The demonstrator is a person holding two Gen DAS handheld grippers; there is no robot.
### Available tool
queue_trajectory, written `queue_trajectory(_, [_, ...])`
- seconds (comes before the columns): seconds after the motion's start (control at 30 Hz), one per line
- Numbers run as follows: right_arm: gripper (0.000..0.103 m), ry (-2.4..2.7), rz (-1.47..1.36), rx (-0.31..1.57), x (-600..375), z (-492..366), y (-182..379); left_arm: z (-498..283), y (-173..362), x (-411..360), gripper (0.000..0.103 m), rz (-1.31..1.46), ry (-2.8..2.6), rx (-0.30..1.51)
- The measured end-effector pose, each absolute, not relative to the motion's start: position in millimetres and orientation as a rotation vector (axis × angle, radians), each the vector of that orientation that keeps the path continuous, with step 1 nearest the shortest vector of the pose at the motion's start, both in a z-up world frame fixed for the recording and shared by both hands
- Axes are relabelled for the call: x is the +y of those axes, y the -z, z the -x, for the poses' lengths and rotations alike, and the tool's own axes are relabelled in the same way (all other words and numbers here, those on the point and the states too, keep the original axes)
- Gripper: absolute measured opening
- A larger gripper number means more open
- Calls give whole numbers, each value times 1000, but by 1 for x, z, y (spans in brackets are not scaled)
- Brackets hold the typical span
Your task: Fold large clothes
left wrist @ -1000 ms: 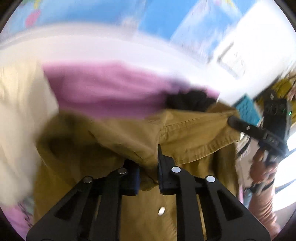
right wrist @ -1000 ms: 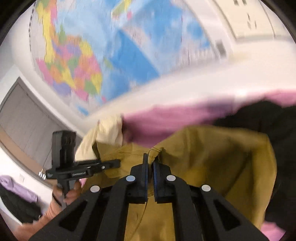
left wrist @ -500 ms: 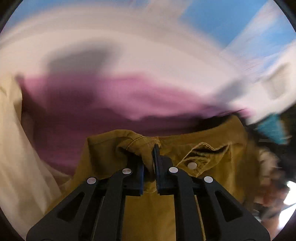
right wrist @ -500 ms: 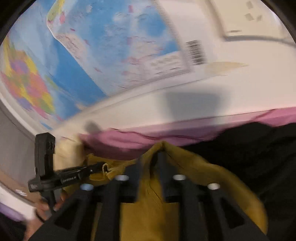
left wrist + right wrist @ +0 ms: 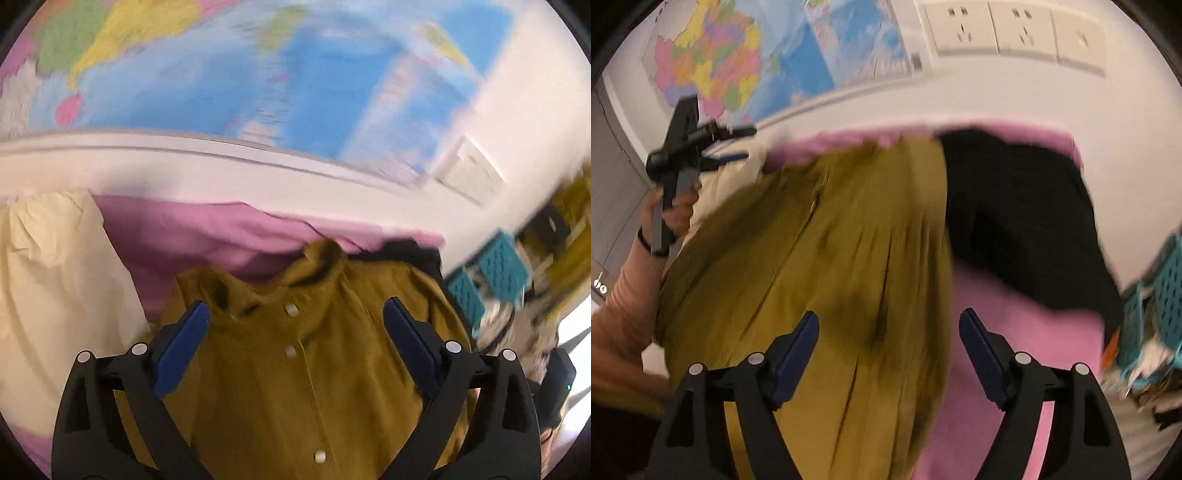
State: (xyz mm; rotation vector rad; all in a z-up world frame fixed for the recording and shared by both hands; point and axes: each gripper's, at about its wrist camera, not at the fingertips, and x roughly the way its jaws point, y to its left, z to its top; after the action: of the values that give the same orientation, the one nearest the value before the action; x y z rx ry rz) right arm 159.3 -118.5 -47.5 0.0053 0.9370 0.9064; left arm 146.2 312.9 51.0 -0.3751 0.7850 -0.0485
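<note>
At the far left a cream garment (image 5: 55,280) is seen, lying beside the mustard shirt (image 5: 303,369), which is spread button-side up on the pink cover (image 5: 207,236) of the worktop. The left tongs (image 5: 295,332) are opening, nothing clamped; the right tongs (image 5: 888,343) are likewise opening above the shirt's right part. A black garment (image 5: 1027,206) lies far right. The shirt is judged released but not folded; folding remains.

The map (image 5: 229,74) is smeared by motion blur; the shirt (image 5: 831,266) runs off the bottom edge, its folds blurred; the crates (image 5: 495,273) are streaked and indistinct.
</note>
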Motion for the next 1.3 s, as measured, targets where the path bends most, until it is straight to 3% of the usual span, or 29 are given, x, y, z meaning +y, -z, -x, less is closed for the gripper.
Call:
queue_trajectory(0.13, [69, -967, -28, 1017, -127, -128, 81, -127, -38, 265, 94, 289, 156, 841])
queue_trajectory(0.17, [50, -966, -18, 1021, -128, -125, 84, -129, -32, 250, 94, 278, 171, 856])
queue_trajectory(0.2, [22, -965, -7, 1008, -129, -122, 84, -125, -24, 239, 94, 261, 182, 868])
queue_trajectory(0.23, [5, -970, -9, 985, -133, -122, 81, -121, -18, 229, 94, 241, 193, 878])
queue_trajectory(0.3, [4, -947, -40, 966, -141, -128, 74, -114, -10, 216, 94, 212, 217, 891])
queue_trajectory(0.5, [4, -776, -230, 716, -230, -168, 3, -102, -2, 177, 94, 141, 286, 897])
queue_trajectory(0.67, [8, -590, -292, 810, -258, -222, 36, -106, 10, 147, 94, 94, 337, 914])
queue_trajectory(0.73, [15, -541, -252, 904, -252, -235, 68, -112, 20, 130, 94, 69, 350, 936])
queue_trajectory(0.77, [24, -510, -259, 943, -254, -239, 84, -115, 26, 123, 94, 59, 358, 950])
queue_trajectory(0.8, [40, -494, -277, 959, -258, -239, 94, -117, 29, 119, 94, 52, 358, 960])
queue_trajectory(0.83, [48, -487, -294, 957, -262, -236, 99, -119, 34, 113, 94, 42, 358, 972])
queue_trajectory(0.87, [62, -467, -337, 936, -272, -229, 102, -119, 38, 110, 94, 38, 361, 979])
queue_trajectory(1.03, [65, -579, -610, 848, -325, -176, 115, -123, 47, 103, 94, 56, 379, 1001])
queue_trajectory(1.3, [67, -593, -970, 1039, -345, -138, 199, -125, 53, 100, 94, 97, 376, 1013])
